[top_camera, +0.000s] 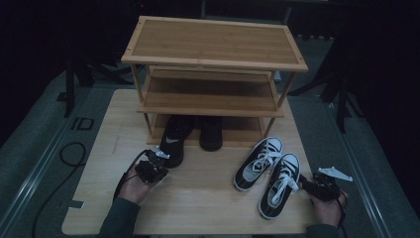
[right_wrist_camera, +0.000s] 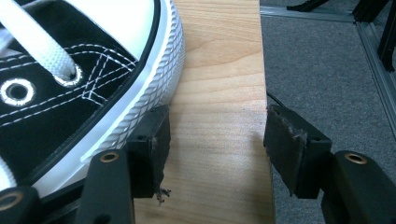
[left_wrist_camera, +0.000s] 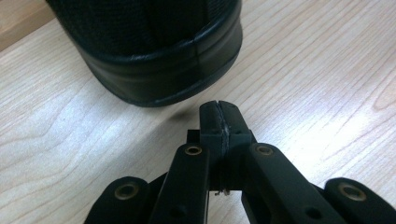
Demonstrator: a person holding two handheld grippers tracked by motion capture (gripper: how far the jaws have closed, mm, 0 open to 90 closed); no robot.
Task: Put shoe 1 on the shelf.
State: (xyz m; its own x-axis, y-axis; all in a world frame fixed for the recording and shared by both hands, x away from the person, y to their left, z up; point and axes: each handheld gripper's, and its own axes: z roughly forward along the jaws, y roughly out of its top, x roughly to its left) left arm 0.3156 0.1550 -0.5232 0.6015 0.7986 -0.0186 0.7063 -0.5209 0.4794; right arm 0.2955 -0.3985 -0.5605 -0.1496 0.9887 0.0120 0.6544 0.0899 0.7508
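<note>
My left gripper [left_wrist_camera: 219, 122], jaws closed on nothing, sits just short of the heel of the black sneaker with the white swoosh [top_camera: 173, 140], which lies half under the bamboo shoe rack [top_camera: 213, 59] on the pale wooden worktop [top_camera: 198, 198]. Judgement: push square at mid-heel, low, so it slides straight in.

High view gives rack alignment. Right gripper view: my right gripper [right_wrist_camera: 215, 149] stands open, one pad against the black-and-white canvas sneaker [right_wrist_camera: 70, 93].
</note>
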